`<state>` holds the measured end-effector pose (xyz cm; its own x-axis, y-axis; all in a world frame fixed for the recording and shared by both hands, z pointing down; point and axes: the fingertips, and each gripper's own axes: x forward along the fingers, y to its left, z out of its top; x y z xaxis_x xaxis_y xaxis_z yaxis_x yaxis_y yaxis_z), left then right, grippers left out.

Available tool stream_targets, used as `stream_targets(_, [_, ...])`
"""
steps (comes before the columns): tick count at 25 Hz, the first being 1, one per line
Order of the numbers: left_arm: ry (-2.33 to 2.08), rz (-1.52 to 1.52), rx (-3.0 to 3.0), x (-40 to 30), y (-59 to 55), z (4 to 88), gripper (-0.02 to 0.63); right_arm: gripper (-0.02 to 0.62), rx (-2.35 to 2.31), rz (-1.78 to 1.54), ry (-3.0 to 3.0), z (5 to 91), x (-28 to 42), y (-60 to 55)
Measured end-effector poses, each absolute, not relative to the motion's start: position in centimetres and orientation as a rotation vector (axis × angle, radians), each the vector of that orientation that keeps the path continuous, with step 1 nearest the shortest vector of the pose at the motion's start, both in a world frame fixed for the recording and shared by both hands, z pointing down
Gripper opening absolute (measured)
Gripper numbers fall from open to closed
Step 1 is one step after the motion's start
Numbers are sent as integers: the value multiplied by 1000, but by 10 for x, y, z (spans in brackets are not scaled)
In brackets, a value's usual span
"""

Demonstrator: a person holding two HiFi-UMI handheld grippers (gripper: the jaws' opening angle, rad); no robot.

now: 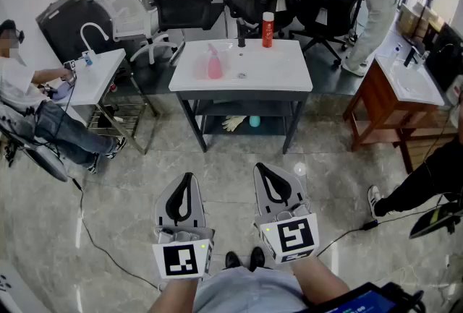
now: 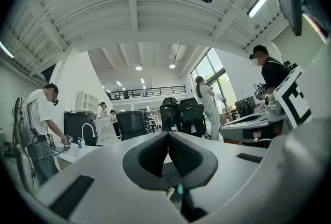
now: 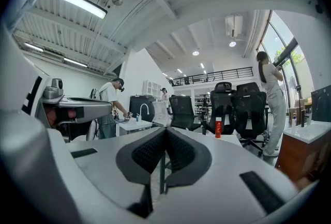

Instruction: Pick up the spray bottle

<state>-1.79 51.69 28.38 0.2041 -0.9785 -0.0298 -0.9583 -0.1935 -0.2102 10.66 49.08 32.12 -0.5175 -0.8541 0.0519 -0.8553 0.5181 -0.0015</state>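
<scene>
stage: not started; I have nothing picked up.
spray bottle: the pink spray bottle (image 1: pixel 215 62) stands upright in the basin of the white sink table (image 1: pixel 286 76), left of centre, untouched.
other bottle: a red bottle (image 1: pixel 268 29) stands at the table's back edge, apart from the pink one; not my target.
left gripper: the left gripper (image 1: pixel 189 178) is held low near my body, pointing level; jaws pressed together with nothing between them.
right gripper: the right gripper (image 1: pixel 260 168) is beside the left one at the same height; jaws fully closed and empty.
gap: both grippers are well apart from the table, with bare floor between.
done: nothing, as far as I can see.
left: walk up to the table, spread one gripper's jaws, set them around the bottle's body, close, lift.
which gripper: can't tell yet; the bottle sits slightly toward my left.
</scene>
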Motion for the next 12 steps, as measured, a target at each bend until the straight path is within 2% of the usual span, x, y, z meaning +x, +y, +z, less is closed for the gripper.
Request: stream_targets(12, [1912,-165,-2293,9,510,292,15,16,1514,101,-2739,326,136,477])
